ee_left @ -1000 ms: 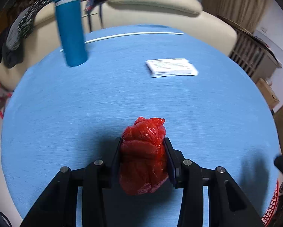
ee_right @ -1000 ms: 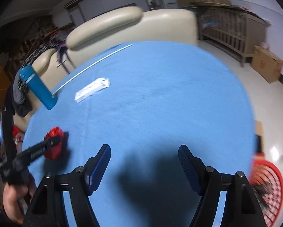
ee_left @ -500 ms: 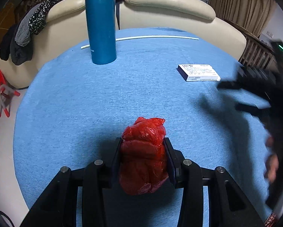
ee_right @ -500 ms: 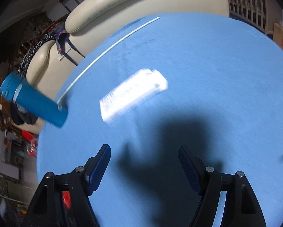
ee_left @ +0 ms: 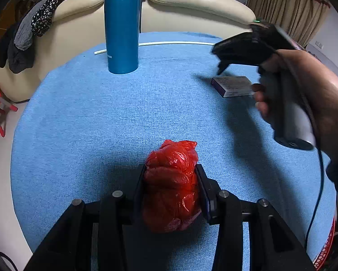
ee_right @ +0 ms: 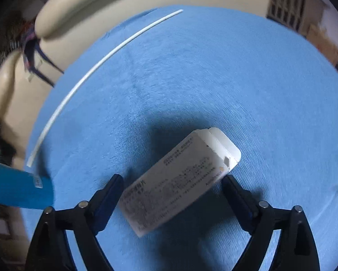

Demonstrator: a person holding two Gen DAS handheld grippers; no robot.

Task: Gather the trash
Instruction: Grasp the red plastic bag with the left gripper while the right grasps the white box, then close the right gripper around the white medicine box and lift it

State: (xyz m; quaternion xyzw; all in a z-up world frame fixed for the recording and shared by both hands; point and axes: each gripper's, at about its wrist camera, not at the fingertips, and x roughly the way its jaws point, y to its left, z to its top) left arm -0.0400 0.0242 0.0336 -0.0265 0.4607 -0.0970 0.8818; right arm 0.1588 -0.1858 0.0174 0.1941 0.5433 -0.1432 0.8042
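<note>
Left tongs (ee_left: 171, 186) clamp the crumpled red plastic bag (ee_left: 171, 180) above the desk (ee_left: 90, 124) — right tongs (ee_right: 172, 199), just widened, straddle the white carton (ee_right: 178, 185), pads clear.

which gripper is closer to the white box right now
Right. The right gripper hangs open over the white box; the left gripper, clamping the red bag, sits well away.

Black fingers (ee_right: 110, 194), blue pads, silver screws
</note>
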